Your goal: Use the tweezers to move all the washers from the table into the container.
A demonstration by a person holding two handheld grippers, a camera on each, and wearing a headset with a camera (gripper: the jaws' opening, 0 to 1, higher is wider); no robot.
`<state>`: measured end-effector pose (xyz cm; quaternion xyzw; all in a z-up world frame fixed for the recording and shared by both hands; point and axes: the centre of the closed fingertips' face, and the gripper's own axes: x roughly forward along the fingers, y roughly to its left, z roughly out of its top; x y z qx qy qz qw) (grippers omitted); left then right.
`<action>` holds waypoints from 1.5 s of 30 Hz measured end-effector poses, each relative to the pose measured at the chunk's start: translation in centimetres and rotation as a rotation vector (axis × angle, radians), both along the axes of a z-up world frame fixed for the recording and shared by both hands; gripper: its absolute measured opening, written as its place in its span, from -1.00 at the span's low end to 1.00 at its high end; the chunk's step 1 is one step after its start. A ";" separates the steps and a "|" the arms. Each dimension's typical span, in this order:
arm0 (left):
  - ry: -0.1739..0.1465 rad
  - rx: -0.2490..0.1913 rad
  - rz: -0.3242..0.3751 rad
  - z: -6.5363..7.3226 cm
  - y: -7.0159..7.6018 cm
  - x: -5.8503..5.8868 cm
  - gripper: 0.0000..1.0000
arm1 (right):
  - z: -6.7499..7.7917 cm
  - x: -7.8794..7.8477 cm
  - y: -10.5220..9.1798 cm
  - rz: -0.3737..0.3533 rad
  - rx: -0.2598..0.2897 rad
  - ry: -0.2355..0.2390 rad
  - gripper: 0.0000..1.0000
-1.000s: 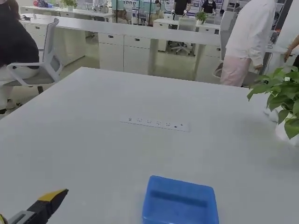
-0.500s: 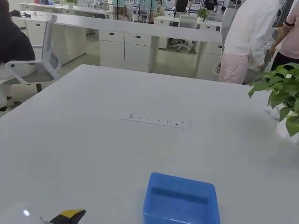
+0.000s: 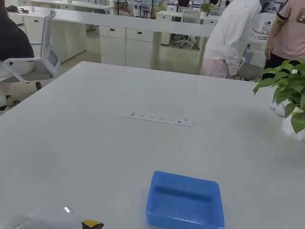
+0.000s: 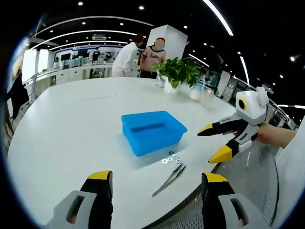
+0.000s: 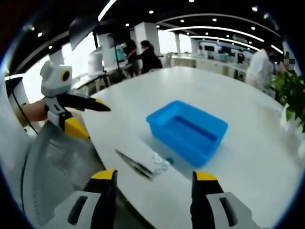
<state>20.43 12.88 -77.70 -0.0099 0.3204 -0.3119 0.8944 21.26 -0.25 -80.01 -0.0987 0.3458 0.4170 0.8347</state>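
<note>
While left gripper (image 4: 157,176), right gripper (image 5: 155,175) gape: one tweezers (image 4: 169,180), one container (image 4: 153,143), four-odd washers (image 4: 170,157).

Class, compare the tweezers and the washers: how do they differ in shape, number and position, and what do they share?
Shape: the tweezers are long and thin; the washers are small rings. Number: one pair of tweezers, several clustered washers. Position: the washers lie nearer the blue container than the tweezers do. Both lie on the white table.
</note>
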 end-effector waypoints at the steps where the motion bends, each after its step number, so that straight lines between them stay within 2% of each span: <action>1: 0.007 0.005 -0.007 -0.2 -0.1 -0.1 0.52 | -0.2 -0.2 0.2 0.015 -0.004 0.006 0.21; 4: 0.037 0.026 -0.032 -0.9 -0.2 -0.3 0.52 | -0.8 -0.6 0.8 0.065 -0.032 0.013 0.14; 6: 0.044 0.037 -0.042 -1.2 -0.2 -0.5 0.50 | -1.2 -0.8 1.2 0.094 -0.041 0.007 0.07; 11: 0.089 0.067 -0.086 -2.4 -0.5 -1.3 0.46 | -2.1 -1.8 2.3 0.167 -0.062 0.035 0.03; 14: 0.102 0.101 -0.115 -3.1 -0.6 -1.5 0.43 | -2.5 -2.3 2.7 0.203 -0.082 0.040 0.01; 16: 0.121 0.139 -0.161 -3.8 -0.8 -2.0 0.36 | -3.1 -2.6 3.0 0.231 -0.098 0.052 -0.05; 18: 0.121 0.176 -0.200 -4.4 -1.0 -2.1 0.29 | -3.7 -2.9 3.3 0.267 -0.115 0.070 -0.07; 21: 0.117 0.199 -0.252 -4.6 -1.6 -2.0 0.18 | -4.2 -3.0 3.7 0.317 -0.148 0.065 -0.14; 26: 0.117 0.263 -0.347 -5.0 -2.2 -1.6 -0.09 | -4.6 -2.5 4.3 0.381 -0.194 0.046 -0.24; 28: 0.111 0.280 -0.367 -5.2 -2.4 -1.5 -0.18 | -4.8 -2.3 4.5 0.415 -0.217 0.034 -0.31; 33: 0.132 0.319 -0.433 -6.1 -2.4 -1.6 -0.36 | -4.9 -1.7 4.7 0.456 -0.241 0.020 -0.48; 38: 0.142 0.337 -0.459 -6.8 -2.4 -1.6 -0.59 | -5.5 -1.3 4.9 0.530 -0.296 0.013 -0.52; 40: 0.145 0.360 -0.471 -7.3 -2.3 -1.5 -0.65 | -5.6 -1.2 5.0 0.561 -0.316 -0.001 -0.59; 42: 0.158 0.419 -0.513 -8.0 -1.9 -1.7 -0.67 | -5.6 -1.0 5.2 0.577 -0.321 0.002 -0.62; 44: 0.142 0.469 -0.538 -8.4 -1.7 -1.5 -0.70 | -5.7 -0.9 5.4 0.595 -0.328 0.005 -0.63; 45: 0.145 0.483 -0.544 -8.6 -1.7 -1.5 -0.72 | -5.8 -0.8 5.5 0.604 -0.333 0.005 -0.65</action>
